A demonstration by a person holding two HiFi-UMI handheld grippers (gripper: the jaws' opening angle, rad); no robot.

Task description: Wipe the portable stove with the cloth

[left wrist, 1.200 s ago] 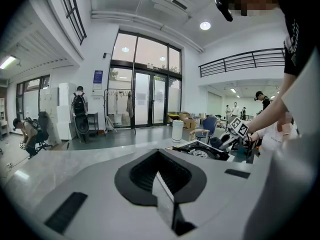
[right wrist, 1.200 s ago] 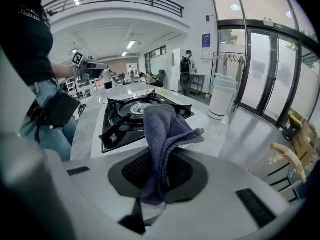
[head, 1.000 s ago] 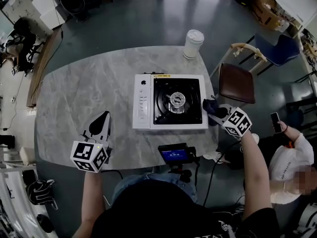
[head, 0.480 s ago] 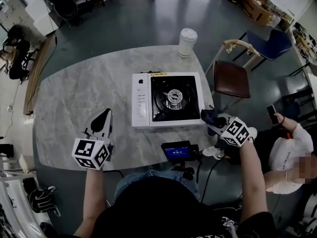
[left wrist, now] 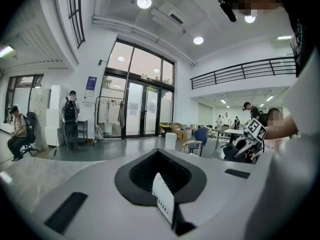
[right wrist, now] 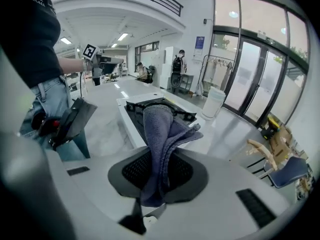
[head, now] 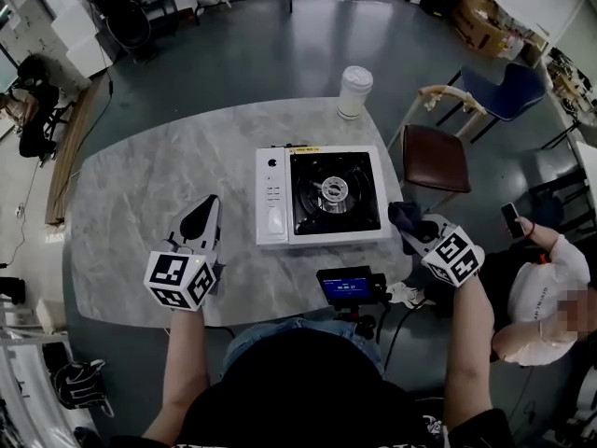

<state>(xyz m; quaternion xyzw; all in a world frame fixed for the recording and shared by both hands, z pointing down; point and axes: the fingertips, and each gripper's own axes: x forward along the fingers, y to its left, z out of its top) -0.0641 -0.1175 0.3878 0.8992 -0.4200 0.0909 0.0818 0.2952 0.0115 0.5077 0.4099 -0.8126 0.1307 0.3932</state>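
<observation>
Your right hand-held gripper (head: pixel 413 231) is grasping the cloth (right wrist: pixel 159 134) at four o'clock of the portable stove (head: pixel 322 194); your left hand-held gripper (head: pixel 202 220) is hovering clenched and empty over the bench (head: pixel 131 189) at eight o'clock.

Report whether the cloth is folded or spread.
Bunched, not spread: the cloth stands in gathered folds, pinched in the shut right tongs.

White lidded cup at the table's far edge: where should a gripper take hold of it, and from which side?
Take the white lidded cup by its round wall below the lid, coming level from the near side. It stands upright and alone; the white portable stove lies between it and the person, so the approach probably has to clear that.
</observation>
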